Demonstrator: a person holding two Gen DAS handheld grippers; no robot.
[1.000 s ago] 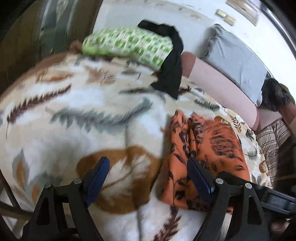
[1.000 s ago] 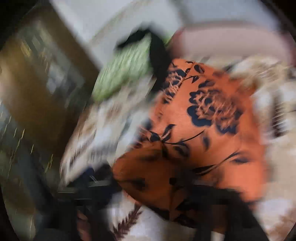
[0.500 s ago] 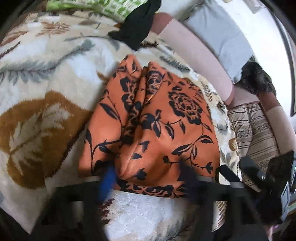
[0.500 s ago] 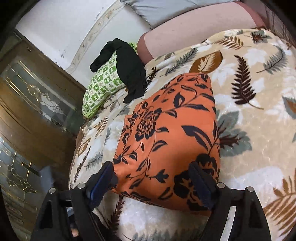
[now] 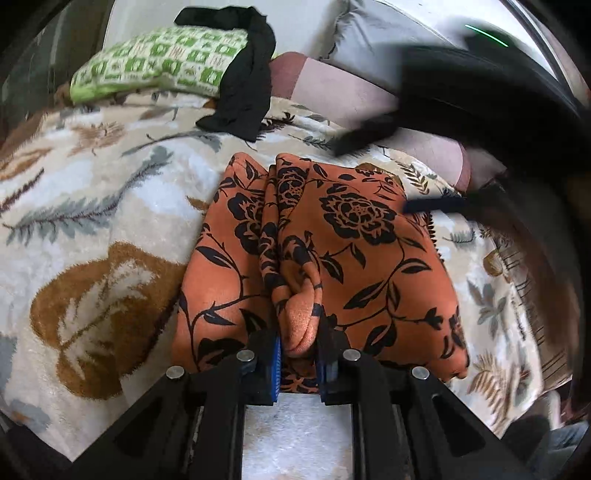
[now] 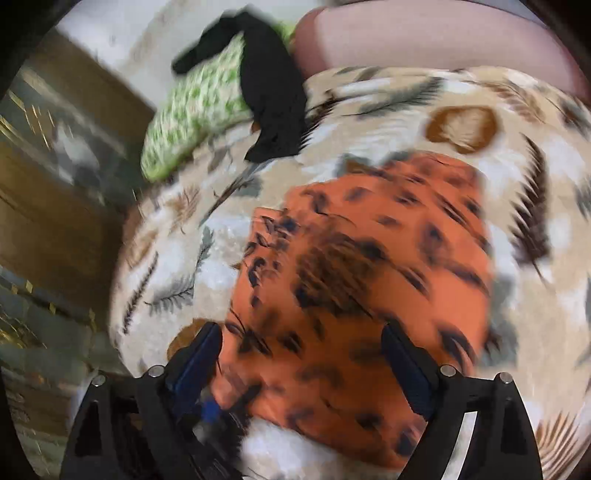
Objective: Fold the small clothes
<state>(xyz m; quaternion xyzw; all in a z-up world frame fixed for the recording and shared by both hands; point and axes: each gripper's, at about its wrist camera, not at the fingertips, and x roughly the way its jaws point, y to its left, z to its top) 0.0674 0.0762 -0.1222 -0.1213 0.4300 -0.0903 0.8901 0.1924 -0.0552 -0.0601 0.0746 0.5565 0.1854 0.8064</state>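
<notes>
An orange garment with black flowers [image 5: 332, 251] lies folded on a leaf-patterned blanket [image 5: 92, 206]. My left gripper [image 5: 298, 360] is shut on a pinch of the garment's near edge, cloth bunched between the blue pads. The right gripper's dark blurred body [image 5: 461, 92] hangs above the garment's far right corner. In the right wrist view, which is blurred, the garment [image 6: 369, 280] lies under my right gripper [image 6: 301, 354], whose fingers are wide apart and hold nothing.
A green checked pillow [image 5: 159, 66] with a black cloth [image 5: 243, 85] draped over it lies at the bed's far end. A pink bolster [image 5: 351, 92] and a grey pillow [image 5: 369, 33] sit behind. A wooden cabinet [image 6: 55, 229] stands to the left.
My left gripper has moved onto the garment's near edge and shut on it. My right gripper has lifted off the garment and swung across, still open.
</notes>
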